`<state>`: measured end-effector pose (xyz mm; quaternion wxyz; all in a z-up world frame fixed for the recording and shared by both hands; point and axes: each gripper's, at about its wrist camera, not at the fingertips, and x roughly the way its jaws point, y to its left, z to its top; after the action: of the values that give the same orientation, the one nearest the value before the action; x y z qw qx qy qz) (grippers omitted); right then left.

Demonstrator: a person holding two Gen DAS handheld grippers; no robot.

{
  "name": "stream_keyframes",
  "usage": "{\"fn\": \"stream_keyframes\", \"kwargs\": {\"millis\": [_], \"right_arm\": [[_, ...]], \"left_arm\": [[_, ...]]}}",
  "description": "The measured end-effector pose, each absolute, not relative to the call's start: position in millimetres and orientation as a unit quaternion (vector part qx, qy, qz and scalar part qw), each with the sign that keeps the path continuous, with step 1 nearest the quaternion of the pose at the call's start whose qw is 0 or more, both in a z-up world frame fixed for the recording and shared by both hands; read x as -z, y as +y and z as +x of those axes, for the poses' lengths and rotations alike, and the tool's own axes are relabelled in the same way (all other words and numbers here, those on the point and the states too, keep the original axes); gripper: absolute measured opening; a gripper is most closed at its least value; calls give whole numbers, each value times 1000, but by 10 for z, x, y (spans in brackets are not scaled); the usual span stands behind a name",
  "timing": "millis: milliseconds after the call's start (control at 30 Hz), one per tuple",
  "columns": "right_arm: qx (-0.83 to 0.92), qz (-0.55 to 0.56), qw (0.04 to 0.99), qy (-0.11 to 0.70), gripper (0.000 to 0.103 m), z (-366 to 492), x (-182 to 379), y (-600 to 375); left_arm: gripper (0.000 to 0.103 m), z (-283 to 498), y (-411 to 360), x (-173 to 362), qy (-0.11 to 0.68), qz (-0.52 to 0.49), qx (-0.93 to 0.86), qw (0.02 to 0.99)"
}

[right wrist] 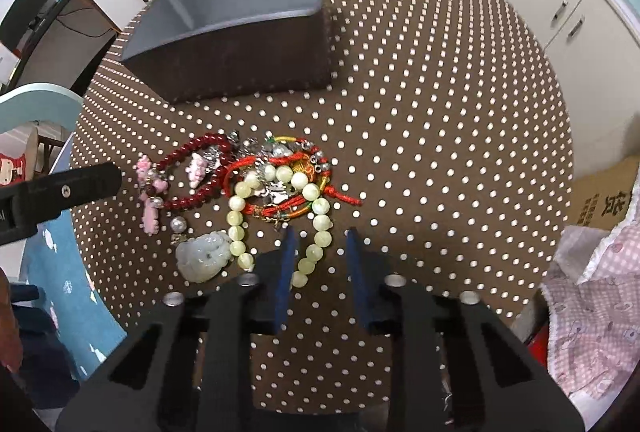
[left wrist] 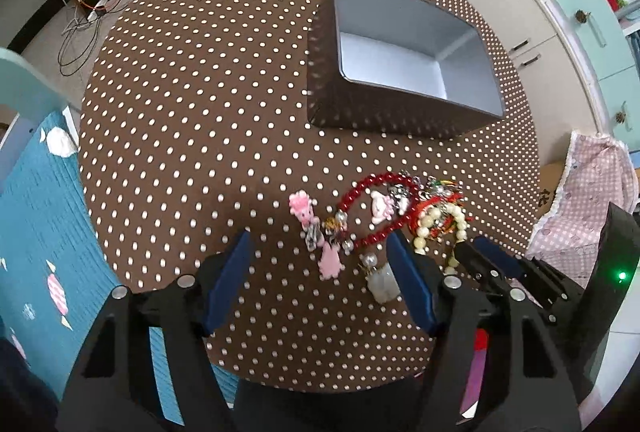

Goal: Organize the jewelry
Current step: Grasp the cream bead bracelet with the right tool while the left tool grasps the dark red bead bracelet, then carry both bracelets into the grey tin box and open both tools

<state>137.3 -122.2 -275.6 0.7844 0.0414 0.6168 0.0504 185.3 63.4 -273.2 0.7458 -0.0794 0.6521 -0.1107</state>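
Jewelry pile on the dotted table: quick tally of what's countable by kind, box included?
Beaded bracelets: 2, dark red and pale green
Red cord bracelets: 1, tangled with small charms I can't separate
Pink charms: 3
Pale jade pendant: 1
Storage box: 1, nothing in it
Total: 8

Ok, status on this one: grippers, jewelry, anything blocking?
Left gripper open over pink charms. Right gripper narrowed around pale bead bracelet, grip unconfirmed. Jewelry piled on table, box empty. Path clear.
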Motion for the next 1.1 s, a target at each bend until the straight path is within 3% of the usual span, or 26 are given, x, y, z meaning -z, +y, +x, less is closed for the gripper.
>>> {"fn": "stream_keyframes", "kwargs": {"millis": [133,200,333,433,600,700,933,1033,1100], "right_arm": [[-42,46,792,607,12,1389,2799,-1222],[-47,46,793,606,12,1387,2793,-1226],[-48,78,787,611,9,1428,2793,-1320],[-45,106,783,612,9,1460,2754,-1475],[-49,113,793,597,9,1532,2577,-1603],[-56,116,798,589,9,1523,2480,-1681],[-62,131,806,573,9,1469,2347,-1752],[-63,133,808,570,9,1454,2309,-1776],[-64,135,807,572,9,1426,2306,-1767]], "left_arm": [[58,1993,557,2826,658,-67,121,741],[50,2068,482,2898,664,-58,121,736],[46,2179,322,2991,672,-32,138,727],[37,2243,174,3057,677,-2,142,723],[10,2319,31,3106,678,32,144,720],[3,2365,1,3113,679,24,148,719],[3,2476,244,2848,669,8,153,727],[8,2510,274,2805,664,20,157,731],[41,2466,207,2784,657,39,157,737]]}}
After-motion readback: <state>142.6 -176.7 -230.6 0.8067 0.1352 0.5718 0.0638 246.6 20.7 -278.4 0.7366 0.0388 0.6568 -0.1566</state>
